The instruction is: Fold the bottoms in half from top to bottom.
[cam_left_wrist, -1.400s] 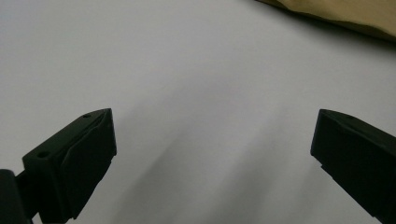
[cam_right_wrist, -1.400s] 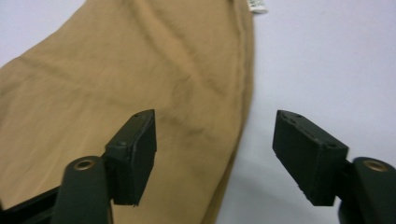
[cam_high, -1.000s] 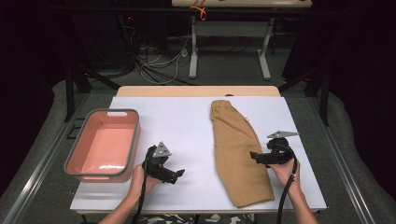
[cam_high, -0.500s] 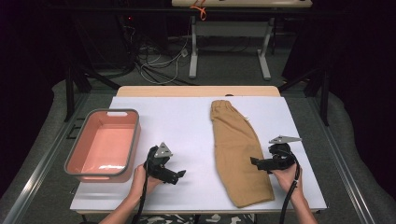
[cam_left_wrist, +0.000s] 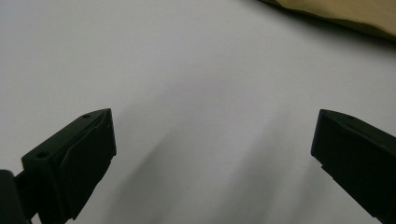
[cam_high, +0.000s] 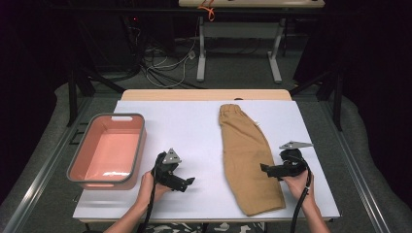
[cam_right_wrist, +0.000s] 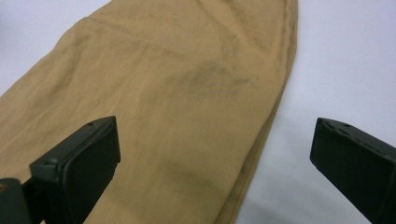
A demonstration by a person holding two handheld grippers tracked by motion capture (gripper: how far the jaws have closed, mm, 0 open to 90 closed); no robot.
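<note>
Since a second ago the right gripper (cam_high: 266, 168) has slid down and slightly right along the edge of the tan trousers (cam_high: 247, 160); the left gripper (cam_high: 187, 181) has barely shifted, maybe a touch lower toward the near table edge.

Right gripper: held in the person's right hand (cam_high: 297, 180), jaws spread wide, nothing between them. Jaw tips point left over the right hem side of the trousers, low on the leg. In the right gripper view, the tan trousers (cam_right_wrist: 154, 98) lie under and ahead of the jaws; the left jaw sits over cloth, the right jaw over bare white sheet. Cannot tell if the jaws touch the cloth. A faint dark smudge shows on the fabric.

Left gripper: held in the left hand (cam_high: 148, 183), jaws spread apart too, empty, over the bare white sheet (cam_high: 194, 131), well apart from the trousers. In the left gripper view, a strip of the tan trousers (cam_left_wrist: 345, 14) shows at the top right corner, far from the jaws.

Trousers lie flat, folded lengthwise, waistband at the far end, hem near the person, right of table centre. Pink tub (cam_high: 77, 167) sits at the left side of the sheet, beside the left gripper, not touching.
</note>
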